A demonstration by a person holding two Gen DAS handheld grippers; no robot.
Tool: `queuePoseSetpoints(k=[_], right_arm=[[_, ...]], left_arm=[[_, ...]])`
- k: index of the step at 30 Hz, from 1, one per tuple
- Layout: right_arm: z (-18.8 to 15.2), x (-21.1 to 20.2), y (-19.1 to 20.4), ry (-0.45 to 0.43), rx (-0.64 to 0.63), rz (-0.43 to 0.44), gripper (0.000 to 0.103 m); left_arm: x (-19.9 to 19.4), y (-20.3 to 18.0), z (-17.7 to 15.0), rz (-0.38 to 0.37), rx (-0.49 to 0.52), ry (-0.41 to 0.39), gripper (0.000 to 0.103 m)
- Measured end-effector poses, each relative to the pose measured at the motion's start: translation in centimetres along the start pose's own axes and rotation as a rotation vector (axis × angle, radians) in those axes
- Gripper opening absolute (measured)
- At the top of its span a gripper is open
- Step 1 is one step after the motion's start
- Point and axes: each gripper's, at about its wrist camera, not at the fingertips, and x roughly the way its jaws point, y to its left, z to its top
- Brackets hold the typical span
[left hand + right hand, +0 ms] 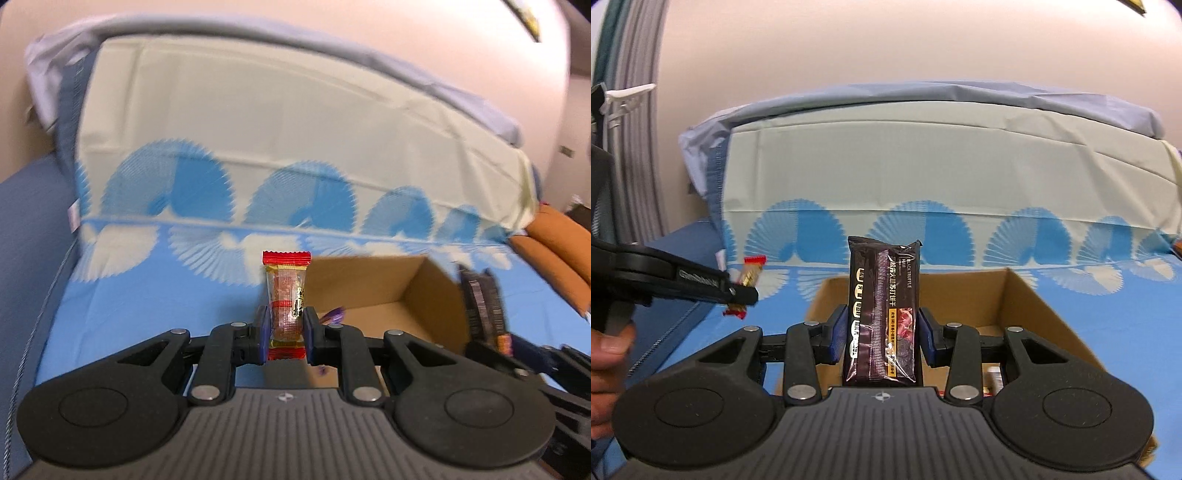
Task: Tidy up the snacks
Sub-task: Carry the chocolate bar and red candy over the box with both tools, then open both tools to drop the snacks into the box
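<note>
Fingers (263, 328) pinch candy (287, 295) — upright.

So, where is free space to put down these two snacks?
The brown cardboard box shows bare floor at its far side; its near right corner holds packets. The blue patterned sheet left of the box is bare. Between the left claw and right claw it is tight.

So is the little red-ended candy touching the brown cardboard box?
Apart. The right wrist view shows the candy pinched in the left gripper, up over the blue sheet, well left of the cardboard box.
</note>
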Motion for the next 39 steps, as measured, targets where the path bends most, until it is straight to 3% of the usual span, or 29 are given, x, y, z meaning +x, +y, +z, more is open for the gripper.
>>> queuePoseSetpoints(k=[6,12,39], right_arm=[[0.0,0.3,-2.1,0.006,0.036,-0.066,0.041],[-0.2,0.0,-3.4,-0.005,0.059,-0.098,0.041],[-0.3,-0.7,-3.1,-0.06,0.079,-0.137,0.041]], left_arm=[[-0.7,-4.0,-0.4,-0.108,0.097,-0.083,0.02],[-0.8,-6.1,-1.0,-0.171,0.158,-0.109,0.02],[-1.9,-6.3,-1.4,-0.214,0.164,-0.173,0.02]])
